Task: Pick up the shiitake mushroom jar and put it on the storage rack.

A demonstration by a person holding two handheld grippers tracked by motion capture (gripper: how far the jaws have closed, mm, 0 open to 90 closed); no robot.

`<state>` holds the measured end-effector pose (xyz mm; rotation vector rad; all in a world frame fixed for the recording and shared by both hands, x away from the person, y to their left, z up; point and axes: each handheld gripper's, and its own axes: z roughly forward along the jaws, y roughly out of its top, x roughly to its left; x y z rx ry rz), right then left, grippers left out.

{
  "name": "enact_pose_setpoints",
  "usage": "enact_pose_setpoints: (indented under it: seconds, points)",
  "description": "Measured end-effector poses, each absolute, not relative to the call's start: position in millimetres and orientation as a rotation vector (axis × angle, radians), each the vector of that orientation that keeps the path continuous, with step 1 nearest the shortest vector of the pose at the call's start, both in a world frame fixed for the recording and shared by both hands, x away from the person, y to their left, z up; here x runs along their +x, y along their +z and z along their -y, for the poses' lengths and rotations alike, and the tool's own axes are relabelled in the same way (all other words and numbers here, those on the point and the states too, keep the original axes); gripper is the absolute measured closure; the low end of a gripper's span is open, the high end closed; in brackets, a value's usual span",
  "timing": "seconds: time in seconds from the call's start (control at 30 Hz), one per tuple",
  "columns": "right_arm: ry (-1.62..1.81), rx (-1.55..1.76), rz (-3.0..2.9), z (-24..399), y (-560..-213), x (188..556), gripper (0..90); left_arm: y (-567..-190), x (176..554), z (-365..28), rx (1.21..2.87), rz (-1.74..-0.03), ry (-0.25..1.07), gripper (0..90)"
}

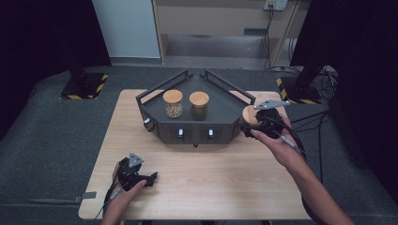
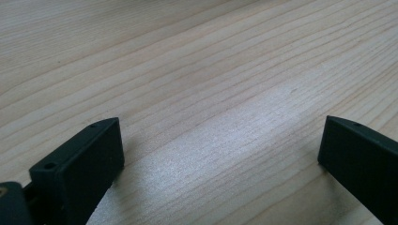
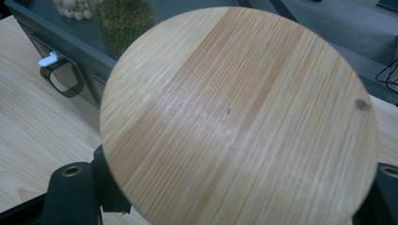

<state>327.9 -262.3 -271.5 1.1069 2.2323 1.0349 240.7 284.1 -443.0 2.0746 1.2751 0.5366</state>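
1. High view: a dark tray [image 1: 220,123] with raised rails is seen at the far middle of the table [image 1: 197,178], and two glass jars with wooden lids are carried in it.
2. One jar [image 1: 173,103] — the left one — is filled with pale round beans; the other jar [image 1: 199,105] just beside it is filled with small green beans.
3. A third jar, known by its round wooden lid [image 3: 239,117], is held in the right gripper [image 1: 253,125] just off the tray's right corner, near the table's right edge; its contents cannot be told.
4. Right gripper view: the lid is seen from above, with a black jaw at each side of it, so the jaws are clenched on this jar. Both filled jars are glimpsed in the tray behind it.
5. The left gripper [image 1: 141,178] is kept low near the table's near left corner — its jaws are spread wide, with bare wood between them.
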Motion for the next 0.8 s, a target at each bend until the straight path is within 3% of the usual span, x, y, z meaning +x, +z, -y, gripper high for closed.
enact_pose_setpoints:
  seconds: [0.8]
  points:
    - [1.043,1.109,-2.224,246.1,-258.6,343.3,25.5,-442.9,240.7,-284.1,2.075,-1.275,0.537,0.0]
